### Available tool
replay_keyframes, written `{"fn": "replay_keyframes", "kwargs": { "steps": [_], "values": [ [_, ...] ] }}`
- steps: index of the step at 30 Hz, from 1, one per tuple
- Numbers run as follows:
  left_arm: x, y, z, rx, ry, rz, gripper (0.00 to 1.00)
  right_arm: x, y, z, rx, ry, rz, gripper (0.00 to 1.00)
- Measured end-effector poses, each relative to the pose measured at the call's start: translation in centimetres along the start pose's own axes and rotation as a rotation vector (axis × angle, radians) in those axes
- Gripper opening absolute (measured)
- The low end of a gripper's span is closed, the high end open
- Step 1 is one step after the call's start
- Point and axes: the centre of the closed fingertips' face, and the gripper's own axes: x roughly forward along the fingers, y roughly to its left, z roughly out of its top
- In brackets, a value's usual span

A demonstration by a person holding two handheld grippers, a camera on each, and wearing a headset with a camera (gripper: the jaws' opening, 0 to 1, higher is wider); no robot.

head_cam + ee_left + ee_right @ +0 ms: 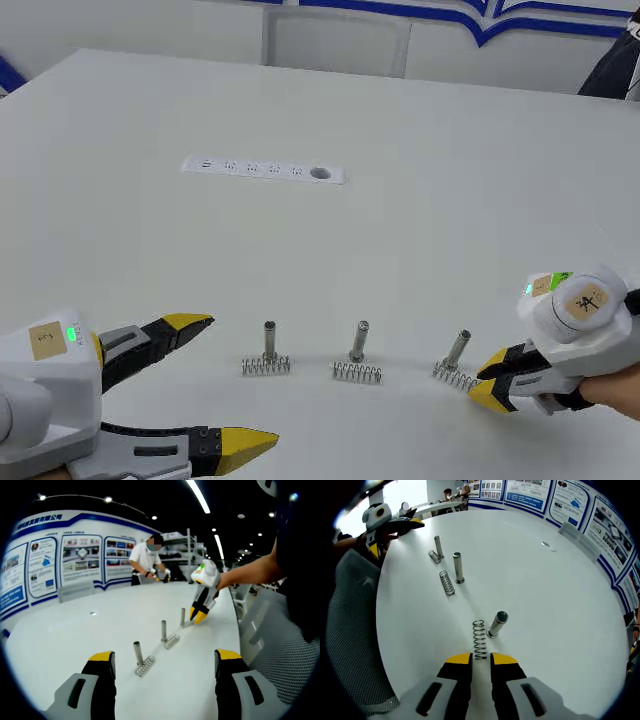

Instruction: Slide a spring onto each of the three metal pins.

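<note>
The right spring (479,635) is straddled for pickup by the right gripper's (480,658) barely parted fingers; the left gripper's (165,656) are spread.

Table (420,250): showing plain white throughout.
Three pins (359,340): showing bare silver-grey metal.
Three springs (357,373): showing the same silver, the coils reading as fine stripes.
Left hand-held gripper (238,380): wearing a white body, grey-and-black jaws and yellow tips, with a tan label and a green light glowing.
Right hand-held gripper (484,382): wearing the same white, black and yellow, with a tan label and green light.
Power strip (262,169), upper left of the frame: showing white with a grey round spot.
Wall trim (480,20), top right: running blue over white.
</note>
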Motion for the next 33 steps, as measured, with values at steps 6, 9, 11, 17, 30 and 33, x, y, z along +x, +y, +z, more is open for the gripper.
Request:
{"fn": "replay_keyframes", "kwargs": {
  "steps": [6,9,11,17,30,33],
  "values": [
    [-0.1,-0.1,-0.1,-0.003,0.001,0.009,0.82,0.4,0.2,-0.1,-0.038,0.032,0.03,0.15],
    [-0.2,-0.1,-0.2,-0.005,0.0,0.013,0.82,0.5,0.3,-0.2,-0.049,0.049,0.047,0.14],
    [-0.3,-0.1,-0.2,-0.006,-0.002,0.016,0.82,0.5,0.3,-0.2,-0.057,0.056,0.052,0.13],
    [-0.4,0.0,-0.2,-0.012,-0.008,0.023,0.81,0.6,0.2,-0.2,-0.056,0.074,0.066,0.12],
    [-0.3,0.0,-0.5,-0.018,-0.01,0.013,0.81,-0.3,0.5,0.4,-0.065,0.074,0.048,0.12],
    [-0.1,0.0,-0.4,-0.016,-0.01,0.007,0.81,-0.7,0.5,0.6,-0.066,0.072,0.042,0.12]
  ]
}}
